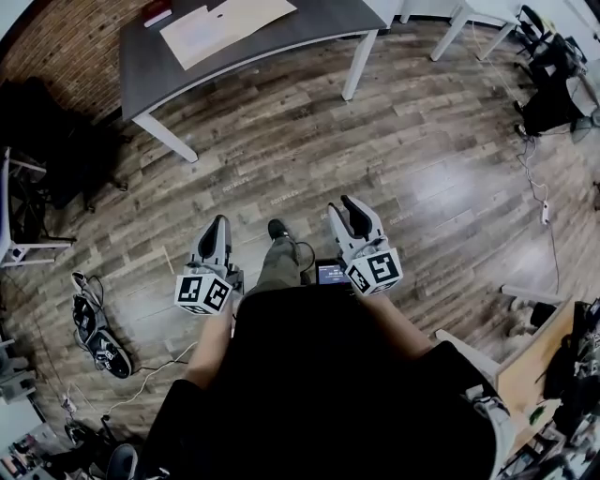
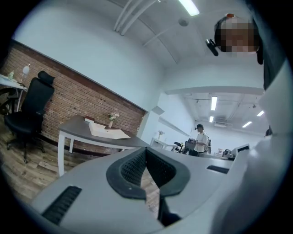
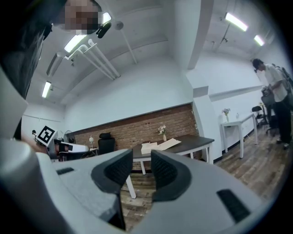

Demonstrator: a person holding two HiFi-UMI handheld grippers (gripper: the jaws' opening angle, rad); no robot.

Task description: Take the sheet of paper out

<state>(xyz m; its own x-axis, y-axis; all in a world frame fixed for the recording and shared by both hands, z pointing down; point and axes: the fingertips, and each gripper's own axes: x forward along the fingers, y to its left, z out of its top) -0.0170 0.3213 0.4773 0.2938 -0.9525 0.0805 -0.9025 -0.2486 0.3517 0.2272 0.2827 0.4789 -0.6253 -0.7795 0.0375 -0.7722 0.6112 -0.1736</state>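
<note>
A large beige sheet of paper [image 1: 230,21] lies flat on a dark grey table [image 1: 323,26] with white legs at the far end of the room, beside a white sheet [image 1: 187,39]. The left gripper view shows the paper [image 2: 109,133] far off, as does the right gripper view [image 3: 161,145]. I stand well back from the table on the wooden floor. My left gripper [image 1: 217,227] [image 2: 145,153] is shut, pads touching at the tips, holding nothing. My right gripper [image 1: 349,208] [image 3: 141,168] is open by a narrow gap and also holds nothing.
A small vase of flowers [image 3: 163,131] and a dark red object [image 1: 156,11] also sit on the table. A black office chair [image 2: 28,112] stands to its left. Shoes [image 1: 101,339] and cables lie on the floor at left. A person [image 3: 274,93] stands far right.
</note>
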